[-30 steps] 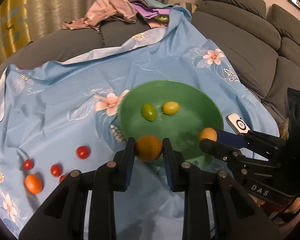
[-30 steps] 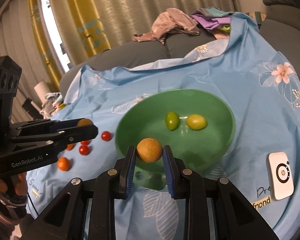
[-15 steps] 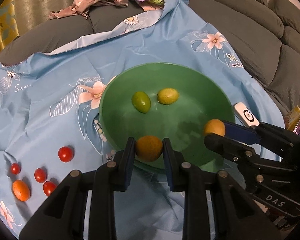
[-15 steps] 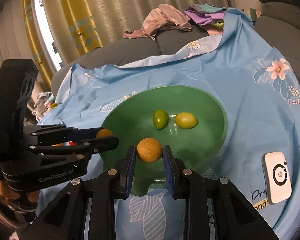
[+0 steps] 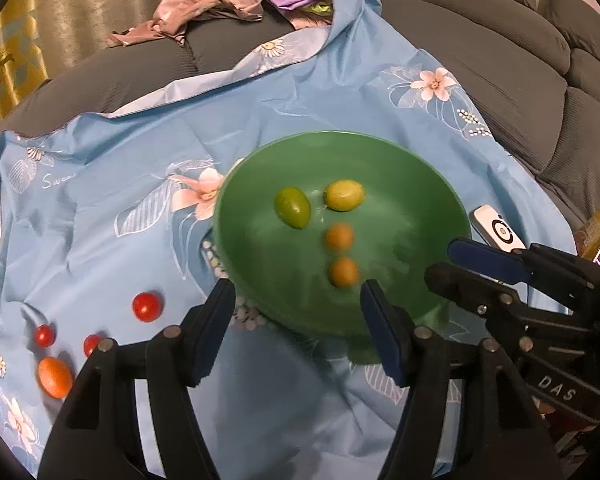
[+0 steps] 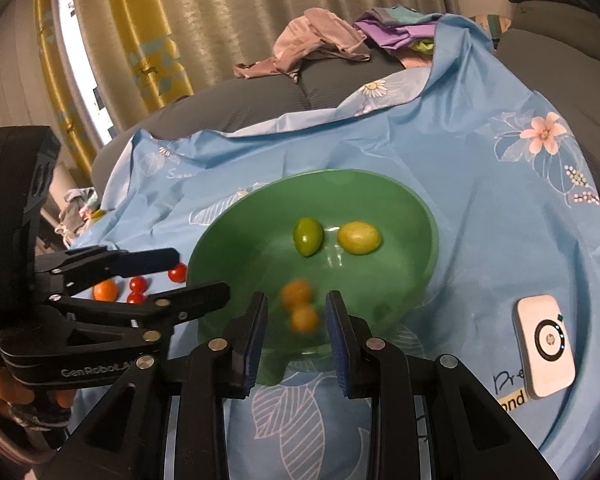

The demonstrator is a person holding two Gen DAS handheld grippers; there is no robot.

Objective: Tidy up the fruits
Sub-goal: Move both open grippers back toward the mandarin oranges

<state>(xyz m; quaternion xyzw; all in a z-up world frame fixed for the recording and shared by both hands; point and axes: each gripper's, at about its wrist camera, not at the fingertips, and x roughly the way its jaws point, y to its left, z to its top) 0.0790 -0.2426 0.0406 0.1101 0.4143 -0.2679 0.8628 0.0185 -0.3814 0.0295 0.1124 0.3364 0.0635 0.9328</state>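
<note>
Step in hand: release of fruit into the green bowl (image 5: 236,216). Both tools have their jaws spread and hold nothing.

Left gripper (image 5: 296,312): jaws wide apart, nothing between them, poised at the near rim of the bowl. Two small orange fruits lie just ahead of the jaws on the bowl floor, the nearer orange fruit (image 5: 343,273) and the farther orange fruit (image 5: 339,237); both are motion-blurred, so they appear to be rolling or settling. Beyond them rest a green fruit (image 5: 292,207) and a yellow fruit (image 5: 344,195), close together.

Right gripper (image 6: 296,320): jaws parted to a moderate gap, empty, also at the near rim, with the same two orange fruits directly ahead between the jaw lines but untouched.

Remaining items: to the left of the left jaws, on the blue floral cloth (image 5: 140,160), lie three cherry tomatoes (image 5: 147,306) and an orange fruit on the cloth (image 5: 54,376).

Next move, as judged: swing one gripper left to the loose fruit, centre the open jaws over a single piece, close gently because the fruit is small, round and likely to roll, then carry it to the bowl.
</note>
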